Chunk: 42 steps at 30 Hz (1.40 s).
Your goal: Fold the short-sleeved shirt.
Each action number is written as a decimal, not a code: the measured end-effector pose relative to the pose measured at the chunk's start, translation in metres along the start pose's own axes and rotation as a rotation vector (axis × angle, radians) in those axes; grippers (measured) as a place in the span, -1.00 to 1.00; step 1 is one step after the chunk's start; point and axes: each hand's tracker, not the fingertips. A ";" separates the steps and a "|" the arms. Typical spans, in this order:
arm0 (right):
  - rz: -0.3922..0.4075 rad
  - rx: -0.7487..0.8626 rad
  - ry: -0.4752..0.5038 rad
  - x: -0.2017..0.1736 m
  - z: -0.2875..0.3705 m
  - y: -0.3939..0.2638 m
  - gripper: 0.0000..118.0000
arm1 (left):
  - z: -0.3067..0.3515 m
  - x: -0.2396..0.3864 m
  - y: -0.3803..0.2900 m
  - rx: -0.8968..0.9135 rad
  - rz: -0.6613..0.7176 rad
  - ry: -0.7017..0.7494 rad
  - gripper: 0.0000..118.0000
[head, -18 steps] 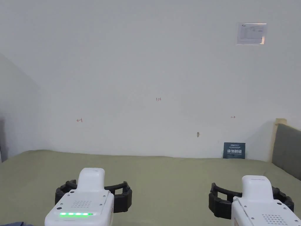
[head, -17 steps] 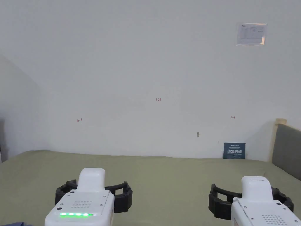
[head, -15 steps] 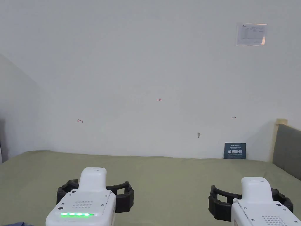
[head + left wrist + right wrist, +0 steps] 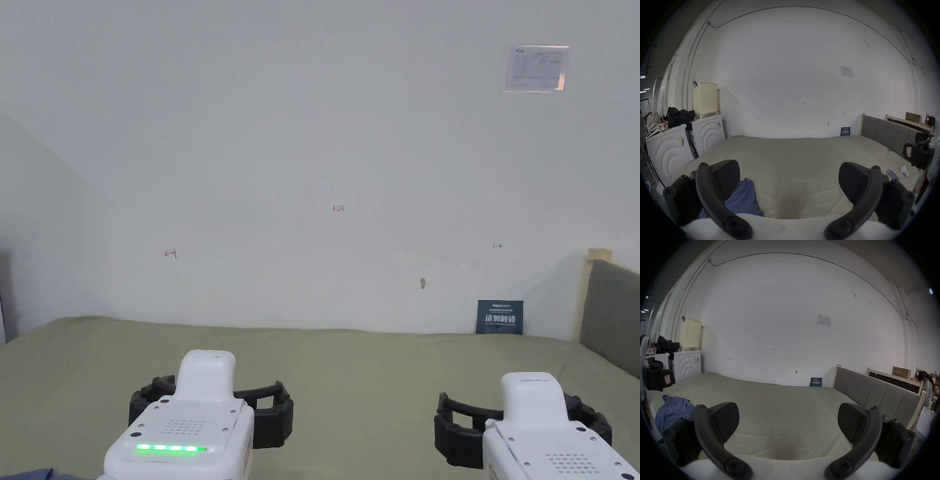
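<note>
My left hand-held gripper (image 4: 788, 181) and right hand-held gripper (image 4: 788, 421) hover over the bed (image 4: 794, 155), both gaping, holding nothing. The crumpled blue shirt (image 4: 672, 412) lies below-left of both, behind the left one's left jaw. A phone (image 4: 892, 174) and white sock (image 4: 904, 170) lie far right.

A wide bed (image 4: 794, 155) covered with a smooth pale olive-green sheet (image 4: 350, 369) stands against a white wall, with a grey padded headboard (image 4: 867, 389) along its right side. A crumpled blue short-sleeved shirt (image 4: 672, 412) lies on the sheet at the near left corner. Towards the near right edge, a phone (image 4: 892, 174) lies flat with its screen up, and just beside it rests a small white object (image 4: 904, 170), too small to tell what it is
</note>
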 end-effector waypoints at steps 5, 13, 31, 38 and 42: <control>0.001 -0.005 0.011 0.001 -0.001 -0.002 1.00 | 0.000 0.000 0.000 -0.003 -0.006 0.005 1.00; -0.004 -0.012 0.018 -0.001 0.001 0.000 1.00 | 0.001 0.002 0.000 -0.005 -0.012 -0.001 1.00; -0.019 0.023 -0.037 -0.005 0.002 -0.007 -1.00 | -0.001 0.001 -0.004 -0.010 -0.040 -0.025 -1.00; -0.034 -0.010 -0.002 0.006 -0.001 -0.009 -1.00 | -0.005 0.001 -0.011 -0.022 -0.021 -0.044 -1.00; -0.033 -0.031 -0.006 0.007 -0.002 -0.012 -1.00 | -0.003 0.000 -0.008 -0.027 -0.006 -0.059 -1.00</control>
